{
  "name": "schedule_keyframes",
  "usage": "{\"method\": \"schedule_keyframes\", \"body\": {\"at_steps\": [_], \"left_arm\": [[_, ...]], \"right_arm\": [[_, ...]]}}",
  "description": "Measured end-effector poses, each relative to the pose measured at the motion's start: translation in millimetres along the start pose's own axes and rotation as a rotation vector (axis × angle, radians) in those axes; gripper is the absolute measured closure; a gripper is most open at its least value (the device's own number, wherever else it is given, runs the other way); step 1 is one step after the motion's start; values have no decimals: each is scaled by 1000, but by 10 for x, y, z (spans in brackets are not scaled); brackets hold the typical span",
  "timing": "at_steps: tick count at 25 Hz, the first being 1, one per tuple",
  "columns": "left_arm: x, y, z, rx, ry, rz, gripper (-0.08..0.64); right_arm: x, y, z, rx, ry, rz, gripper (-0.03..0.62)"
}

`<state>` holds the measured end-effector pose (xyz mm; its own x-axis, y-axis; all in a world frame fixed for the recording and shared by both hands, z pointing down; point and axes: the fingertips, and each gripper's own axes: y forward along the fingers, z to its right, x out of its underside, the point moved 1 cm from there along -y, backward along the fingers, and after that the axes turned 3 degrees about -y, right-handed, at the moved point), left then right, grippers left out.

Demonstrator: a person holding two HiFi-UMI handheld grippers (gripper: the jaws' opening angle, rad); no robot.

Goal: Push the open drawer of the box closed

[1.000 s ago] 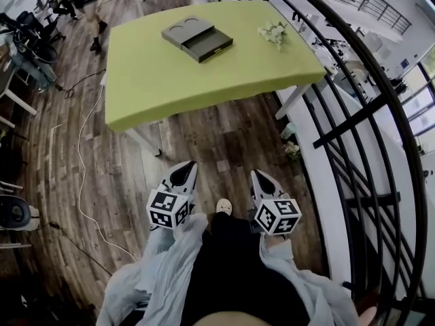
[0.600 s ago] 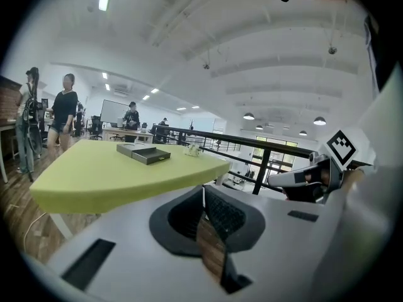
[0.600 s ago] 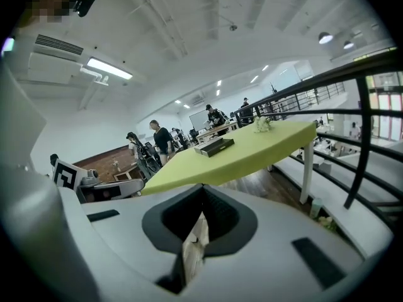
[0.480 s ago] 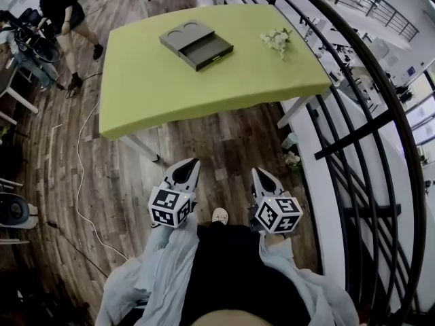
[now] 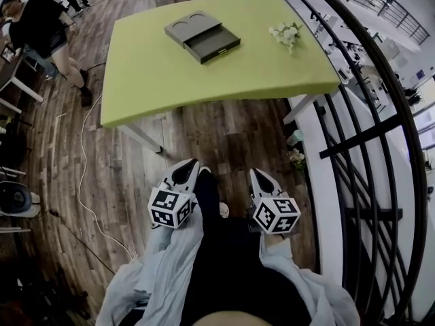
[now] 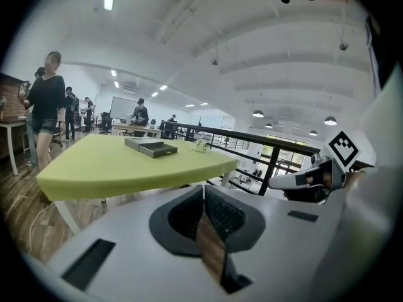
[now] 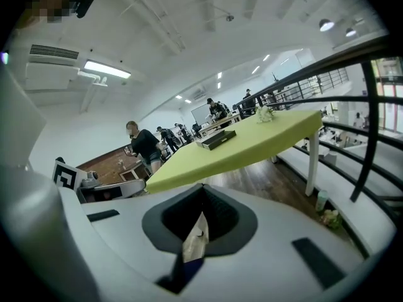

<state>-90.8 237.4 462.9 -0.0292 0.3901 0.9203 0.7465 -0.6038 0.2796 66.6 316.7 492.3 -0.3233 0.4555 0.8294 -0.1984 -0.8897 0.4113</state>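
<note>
A grey box (image 5: 202, 36) lies on the far half of the lime-green table (image 5: 156, 80), its drawer (image 5: 216, 45) pulled out toward me. Both grippers hang low in front of my body, over the wooden floor and well short of the table. My left gripper (image 5: 185, 170) and right gripper (image 5: 259, 177) are both shut, with nothing between their jaws. In the left gripper view the jaws meet at the left gripper (image 6: 203, 192), with the box (image 6: 151, 146) far off. The right gripper view shows the right gripper (image 7: 201, 192) the same way, with the box (image 7: 216, 139) far off.
White flowers (image 5: 285, 34) lie on the table's right part. A black railing (image 5: 370, 114) curves along the right. A white cable (image 5: 85, 175) trails over the floor at the left. A person (image 5: 41, 29) stands near the table's far left corner.
My dark leg has stepped forward between the grippers and the view has shifted slightly. The person at the left has moved. Both grippers stay shut in the same place.
</note>
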Motion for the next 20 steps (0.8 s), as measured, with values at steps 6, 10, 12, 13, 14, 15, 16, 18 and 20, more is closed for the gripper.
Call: {"method": "schedule_keyframes", "body": {"at_steps": [6,10,12,13,14,15,16,18,20], "left_arm": [[-15,130,1,1,2,-11,535],[-97,301,-72,3,3,-17,535],[-141,410,-101,11,3,-18,535],[-165,468,-113,15,4,-18,535],[-191,529,-127,19,5,-18,535],[-220,590,-146,23,7,-18,535],[-250,652,-171,25,9,-19,535],[-310,774,-229,25,9,-21,535],[-394,905,-306,21,6,-18,535]], "right_arm": [[-38,76,97,7,6,-9,584],[-156,196,186,17,12,-2,584],[-212,263,246,25,14,0,584],[-240,302,278,29,15,1,584],[-270,345,309,33,16,1,584],[-306,394,335,35,18,1,584],[-348,444,354,36,20,1,584],[-444,547,392,35,21,3,584],[-558,669,441,35,16,5,584]]}}
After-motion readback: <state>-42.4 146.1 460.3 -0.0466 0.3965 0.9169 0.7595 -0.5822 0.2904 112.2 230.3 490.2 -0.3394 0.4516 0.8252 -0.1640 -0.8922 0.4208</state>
